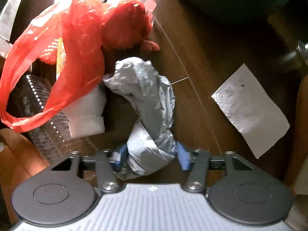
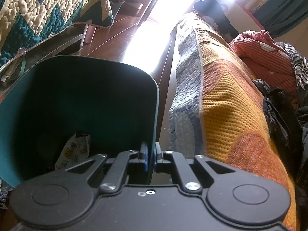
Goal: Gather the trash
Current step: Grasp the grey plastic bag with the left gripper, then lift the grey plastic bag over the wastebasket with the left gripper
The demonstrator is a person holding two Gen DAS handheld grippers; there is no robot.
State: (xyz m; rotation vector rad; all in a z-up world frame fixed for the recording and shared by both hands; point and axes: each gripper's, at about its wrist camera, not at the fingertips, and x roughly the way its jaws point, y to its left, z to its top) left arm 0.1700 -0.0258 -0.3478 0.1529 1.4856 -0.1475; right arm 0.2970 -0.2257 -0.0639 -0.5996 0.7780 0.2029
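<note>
In the left wrist view a crumpled grey plastic bag [image 1: 146, 96] lies on the brown wooden floor [image 1: 202, 48]. My left gripper [image 1: 152, 156] points down at it, and its blue pads press on both sides of the bag's near end. A white paper tissue [image 1: 250, 111] lies flat on the floor to the right. In the right wrist view my right gripper [image 2: 151, 157] is shut on the near rim of a dark green trash bin [image 2: 86, 96]. A printed wrapper [image 2: 75, 150] lies inside the bin.
A red plastic bag [image 1: 77, 48], a red fuzzy item [image 1: 127, 25], a white sock-like cloth [image 1: 86, 115] and a clear plastic tray [image 1: 48, 134] crowd the floor at left. A bed with an orange-yellow blanket [image 2: 231, 115] flanks the bin; a teal quilt [image 2: 48, 15] lies opposite. A person [image 2: 211, 13] stands far back.
</note>
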